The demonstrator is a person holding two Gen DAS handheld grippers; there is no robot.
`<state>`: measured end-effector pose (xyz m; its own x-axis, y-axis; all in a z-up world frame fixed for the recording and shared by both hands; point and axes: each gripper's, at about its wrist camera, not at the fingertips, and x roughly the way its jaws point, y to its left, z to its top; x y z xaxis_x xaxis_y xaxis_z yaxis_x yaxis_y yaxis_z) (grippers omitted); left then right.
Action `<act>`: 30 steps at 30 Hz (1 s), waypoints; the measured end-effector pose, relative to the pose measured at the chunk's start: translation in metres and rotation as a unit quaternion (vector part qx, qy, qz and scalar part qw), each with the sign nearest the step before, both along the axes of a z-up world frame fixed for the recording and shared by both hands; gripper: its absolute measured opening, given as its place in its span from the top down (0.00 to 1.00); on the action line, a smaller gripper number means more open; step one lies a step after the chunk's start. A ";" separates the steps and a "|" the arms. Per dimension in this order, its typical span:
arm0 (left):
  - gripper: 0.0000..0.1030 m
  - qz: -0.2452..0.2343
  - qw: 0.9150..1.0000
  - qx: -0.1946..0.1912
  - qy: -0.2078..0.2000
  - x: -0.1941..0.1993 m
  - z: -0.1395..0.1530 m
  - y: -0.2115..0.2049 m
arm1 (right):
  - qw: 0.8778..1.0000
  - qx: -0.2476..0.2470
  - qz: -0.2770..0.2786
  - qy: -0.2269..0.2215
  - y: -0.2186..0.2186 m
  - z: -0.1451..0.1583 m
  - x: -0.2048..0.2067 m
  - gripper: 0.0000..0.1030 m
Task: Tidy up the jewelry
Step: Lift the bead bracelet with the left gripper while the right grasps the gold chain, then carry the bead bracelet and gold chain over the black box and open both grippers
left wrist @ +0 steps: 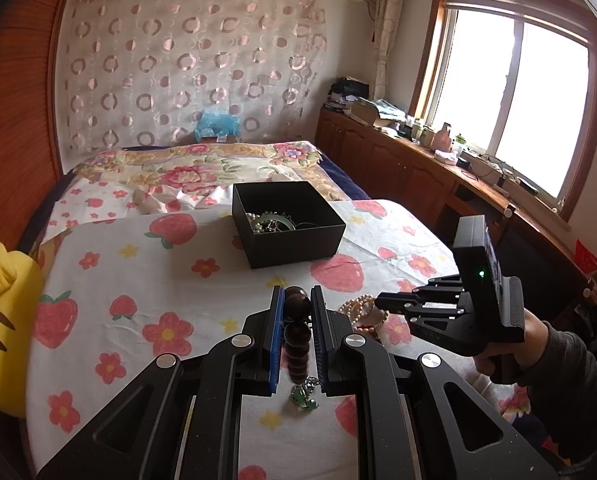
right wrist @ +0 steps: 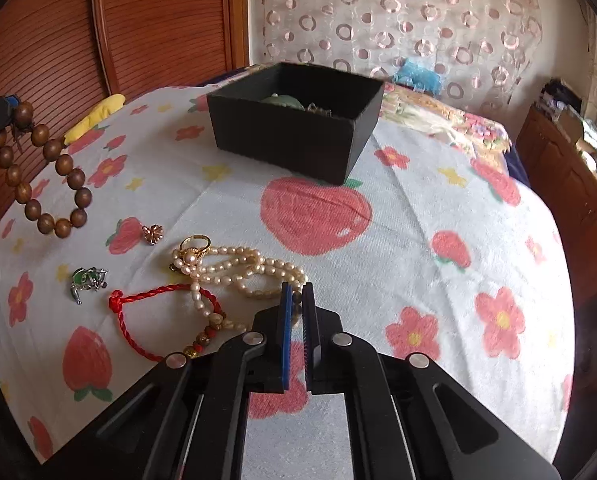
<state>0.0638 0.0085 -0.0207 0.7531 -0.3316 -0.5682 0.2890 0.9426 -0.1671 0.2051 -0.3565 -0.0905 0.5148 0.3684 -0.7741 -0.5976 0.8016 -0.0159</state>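
My left gripper (left wrist: 296,294) is shut on a brown wooden bead bracelet (left wrist: 297,330) and holds it above the cloth; the bracelet also hangs at the left of the right wrist view (right wrist: 44,168). A black open box (left wrist: 288,222) with jewelry inside stands ahead, also seen in the right wrist view (right wrist: 294,136). My right gripper (right wrist: 297,292) is shut and empty, its tips at the edge of a pearl necklace (right wrist: 238,268). A red cord bracelet (right wrist: 146,312), a gold ring (right wrist: 194,244), a green pendant (right wrist: 88,278) and a small flower piece (right wrist: 152,234) lie on the cloth.
The strawberry-print cloth (right wrist: 418,216) covers the bed. A yellow plush (left wrist: 2,300) lies at the left edge. Wooden cabinets (left wrist: 398,160) and a window stand to the right, a wooden headboard (right wrist: 138,20) to the left.
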 end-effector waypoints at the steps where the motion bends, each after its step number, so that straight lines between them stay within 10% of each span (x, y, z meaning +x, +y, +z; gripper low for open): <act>1: 0.88 0.000 1.000 0.000 0.000 0.000 0.000 0.001 | 1.000 0.004 -0.001 -0.006 -0.001 0.005 0.000 0.95; 30: 0.88 0.009 1.000 0.003 -0.011 0.003 0.015 0.004 | 0.985 0.054 -0.001 -0.164 -0.007 0.163 -0.001 0.95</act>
